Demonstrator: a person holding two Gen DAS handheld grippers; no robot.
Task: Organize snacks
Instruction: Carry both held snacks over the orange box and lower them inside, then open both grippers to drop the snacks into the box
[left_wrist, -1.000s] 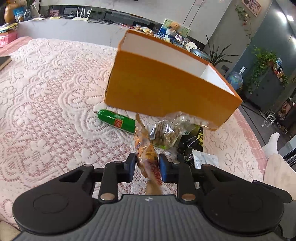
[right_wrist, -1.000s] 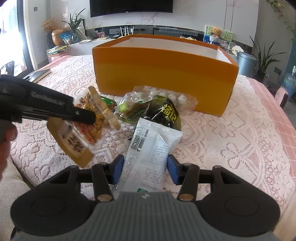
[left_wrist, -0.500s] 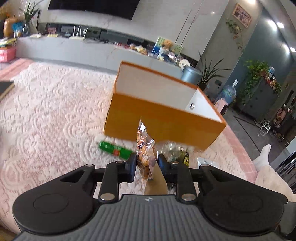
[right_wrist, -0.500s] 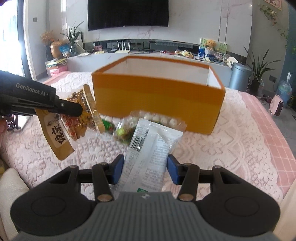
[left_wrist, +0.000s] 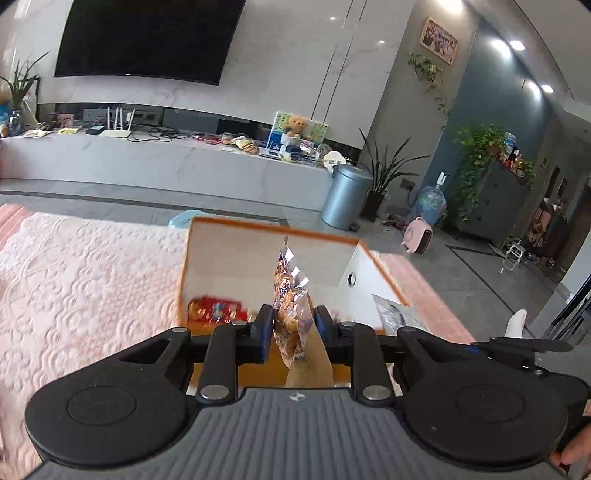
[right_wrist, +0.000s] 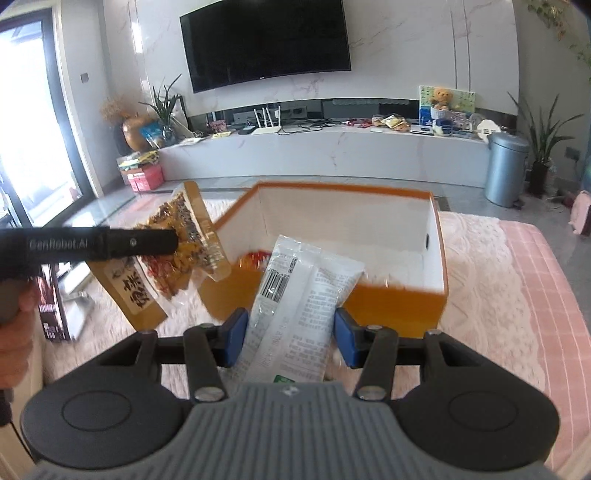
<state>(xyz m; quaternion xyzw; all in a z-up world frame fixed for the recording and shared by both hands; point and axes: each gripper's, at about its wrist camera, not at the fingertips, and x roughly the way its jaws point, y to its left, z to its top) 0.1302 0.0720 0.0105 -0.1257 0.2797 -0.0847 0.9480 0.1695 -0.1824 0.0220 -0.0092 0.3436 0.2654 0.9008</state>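
Snacks are the subject: two packets are in the air and at least one more, a red wrapper (left_wrist: 212, 309), already lies on the floor of the orange cardboard box with white inner walls (right_wrist: 436, 299). The left gripper (left_wrist: 292, 328) is clamped on a clear plastic packet of brown fried snack with a tan label strip (left_wrist: 291, 314), its jaws having just finished closing, with the packet pinched between them; seen from the right wrist view, this packet (right_wrist: 173, 258) hangs beside the box's near left corner, outside the rim. The right gripper (right_wrist: 290, 341) is closed on a flat white printed sachet with a barcode (right_wrist: 295, 295), whose far end reaches over the near wall of the box. The box stands on a desk covered with a pink lace cloth (left_wrist: 85, 280). Judged step: carrying both packets to the box for depositing, with transport nearly complete. The next move calls for bringing each packet fully over the open top, clear of the orange rim, then parting the jaws so the packets drop inside. The left packet needs the larger shift inward. Risk noted: the limp wrappers could catch on the rim or fall outside if released early. Both views are slightly blurred near the box edge.
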